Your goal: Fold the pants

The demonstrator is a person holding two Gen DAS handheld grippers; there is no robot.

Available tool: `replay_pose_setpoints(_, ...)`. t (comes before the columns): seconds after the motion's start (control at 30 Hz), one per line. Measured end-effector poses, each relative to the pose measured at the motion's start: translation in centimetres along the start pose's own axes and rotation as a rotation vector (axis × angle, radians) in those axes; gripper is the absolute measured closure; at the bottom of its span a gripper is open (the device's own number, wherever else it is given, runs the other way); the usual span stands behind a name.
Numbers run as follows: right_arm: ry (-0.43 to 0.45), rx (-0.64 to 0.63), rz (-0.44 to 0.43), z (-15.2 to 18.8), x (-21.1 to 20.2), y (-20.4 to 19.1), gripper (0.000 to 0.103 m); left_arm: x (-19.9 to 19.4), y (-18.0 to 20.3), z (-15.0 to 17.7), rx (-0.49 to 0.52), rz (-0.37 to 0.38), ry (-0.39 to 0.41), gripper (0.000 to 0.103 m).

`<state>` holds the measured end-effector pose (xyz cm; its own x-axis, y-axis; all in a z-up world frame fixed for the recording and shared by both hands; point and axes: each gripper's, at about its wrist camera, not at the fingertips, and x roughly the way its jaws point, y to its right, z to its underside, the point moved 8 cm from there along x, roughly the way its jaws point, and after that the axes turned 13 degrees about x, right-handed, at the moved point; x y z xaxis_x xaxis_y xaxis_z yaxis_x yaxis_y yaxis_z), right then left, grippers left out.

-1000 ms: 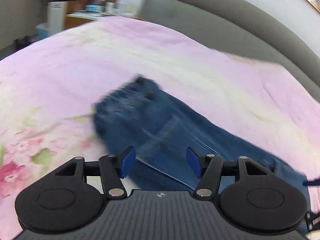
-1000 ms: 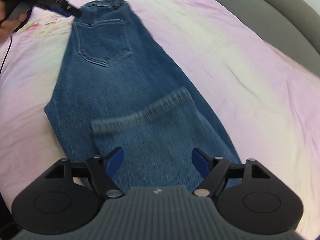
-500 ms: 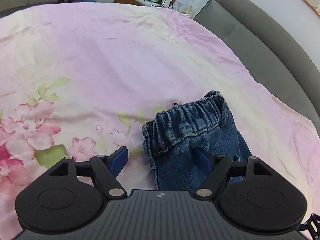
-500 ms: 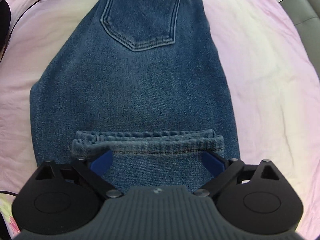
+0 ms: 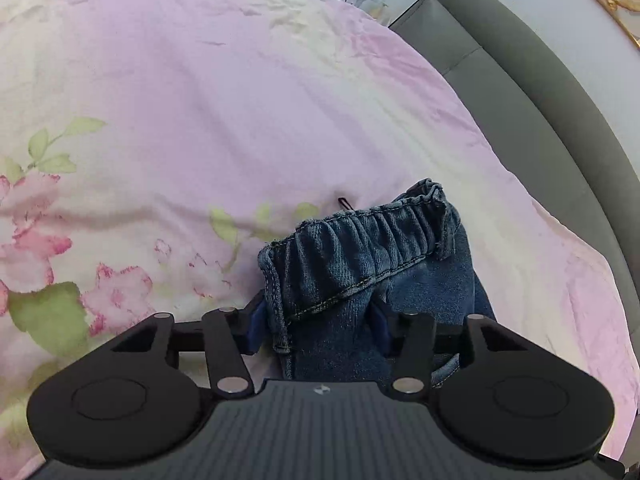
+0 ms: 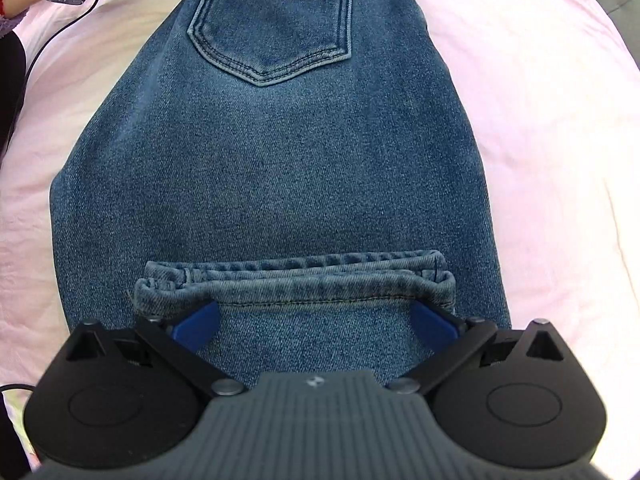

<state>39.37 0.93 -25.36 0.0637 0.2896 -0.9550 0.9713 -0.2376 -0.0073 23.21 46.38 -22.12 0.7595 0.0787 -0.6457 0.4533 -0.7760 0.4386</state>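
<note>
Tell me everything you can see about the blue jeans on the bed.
The jeans are blue denim, lying flat on a pink floral bedsheet. A stitched back pocket faces up. The leg hems are folded back over the seat. The gathered elastic waistband sits between the left tool, whose jaws are closing on it. The right tool is opening wide, its blue pads beside the hem's two corners.

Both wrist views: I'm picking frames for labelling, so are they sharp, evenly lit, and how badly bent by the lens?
Left wrist view: sharp, soft even light, no glare; the bedspread bulges and the sofa back curves. Right wrist view: sharp denim weave on the jeans, slight softness at the corners, pale bedding near washed out.
</note>
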Motion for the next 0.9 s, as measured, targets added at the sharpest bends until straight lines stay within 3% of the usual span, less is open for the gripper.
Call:
replay_pose_setpoints(0.23,0.059,0.029,0.077,1.6,-3.6,-0.5,0.007,-4.9,3.3,-2.1,0.052,0.078,0.119,0.058)
replay_pose_setpoints(0.4,0.112,0.258,0.104,5.1,-8.1,0.6,0.007,-9.4,9.1,-3.5,0.174,0.144,0.215,0.060)
replay_pose_setpoints(0.67,0.164,0.534,0.184,14.5,-11.6,0.1,0.008,-15.1,22.7,-3.1,0.505,0.206,0.283,0.062)
replay_pose_setpoints(0.9,0.269,0.716,0.193,20.4,-14.0,0.0,0.011,-16.3,35.6,2.7,0.811,0.256,0.304,0.063)
